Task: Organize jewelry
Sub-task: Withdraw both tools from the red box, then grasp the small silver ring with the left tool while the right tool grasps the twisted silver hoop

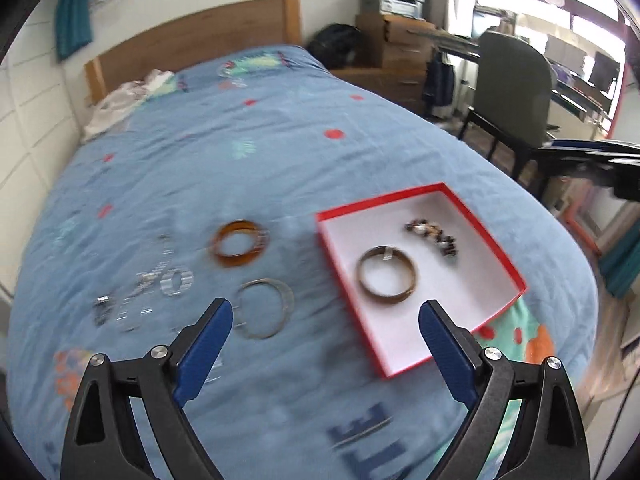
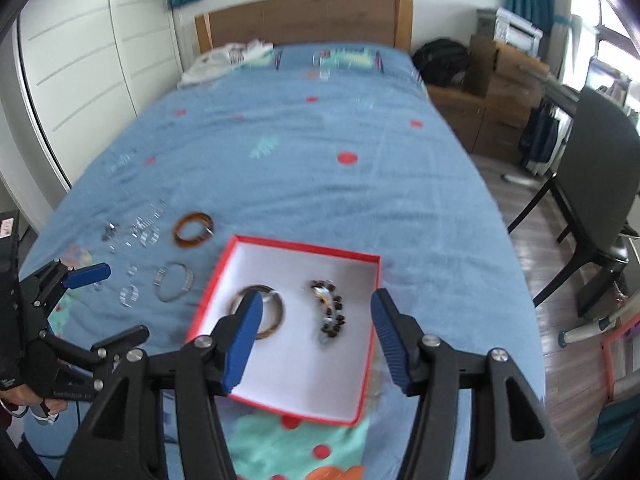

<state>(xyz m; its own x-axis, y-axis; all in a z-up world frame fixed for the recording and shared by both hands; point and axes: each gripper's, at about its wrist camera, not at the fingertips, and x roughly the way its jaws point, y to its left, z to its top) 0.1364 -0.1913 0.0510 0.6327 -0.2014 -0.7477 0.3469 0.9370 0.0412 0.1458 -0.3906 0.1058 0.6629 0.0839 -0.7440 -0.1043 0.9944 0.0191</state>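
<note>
1. We count two items in the red box (image 2: 224,264) on the bed (image 2: 320,152): one brown bangle (image 2: 276,320), one beaded bracelet (image 2: 330,312).
2. Two more bangles lie beside it: one amber (image 1: 239,248), one silver (image 1: 262,314).
3. We hold the left claw (image 1: 325,314) and right claw (image 2: 316,312) wide open, empty.

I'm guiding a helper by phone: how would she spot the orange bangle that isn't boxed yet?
Find the red box on the blue bedspread. The amber bangle lies on the cover to its left. It is thick and orange-brown, unlike the thin silver bangle beside it.
</note>
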